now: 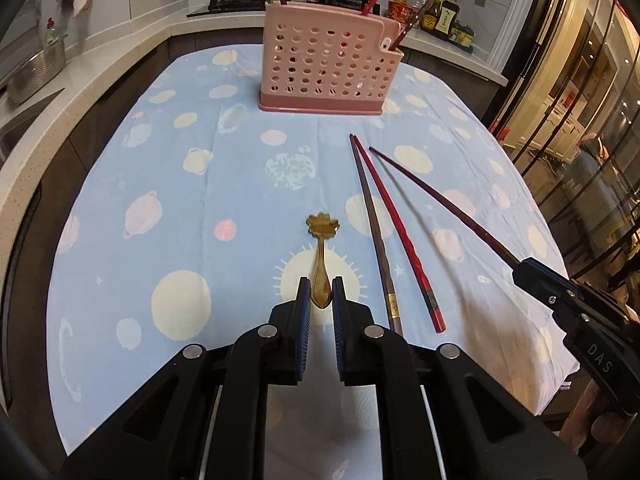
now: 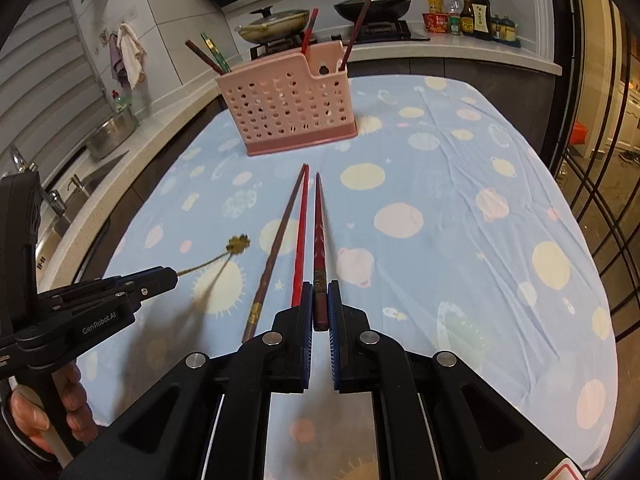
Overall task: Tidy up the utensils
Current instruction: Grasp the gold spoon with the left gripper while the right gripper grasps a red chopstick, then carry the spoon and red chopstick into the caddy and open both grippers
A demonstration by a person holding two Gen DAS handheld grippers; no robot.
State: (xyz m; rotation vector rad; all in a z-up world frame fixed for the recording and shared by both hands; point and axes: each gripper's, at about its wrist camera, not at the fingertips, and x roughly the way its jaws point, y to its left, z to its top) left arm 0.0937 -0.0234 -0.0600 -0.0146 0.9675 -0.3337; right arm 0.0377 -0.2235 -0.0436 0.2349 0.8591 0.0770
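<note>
Pink perforated plastic forms the utensil holder (image 1: 326,62) that is seen at the upper centre of both views, standing on the blue planet-print cloth (image 1: 160,184) of the worktop, with several chopsticks already upright in its compartments. A gold spoon (image 1: 322,264) is gripped near its bowl end by the nearly closed fingers of the left gripper (image 1: 321,292), its flower-shaped handle end pointed toward the holder, seemingly so that it can be dropped in lengthwise. A dark red chopstick (image 2: 320,248) is clamped at its thick end by the narrowly set fingers of the right gripper (image 2: 320,304), its tip likewise aimed at the holder. A brown chopstick (image 1: 374,232) and a bright red chopstick (image 1: 398,232) are left lying side by side on the cloth at centre frame, between the two grippers. No obstacle is seen between either gripper and the holder; only the upright chopsticks already inside may crowd an insertion.
</note>
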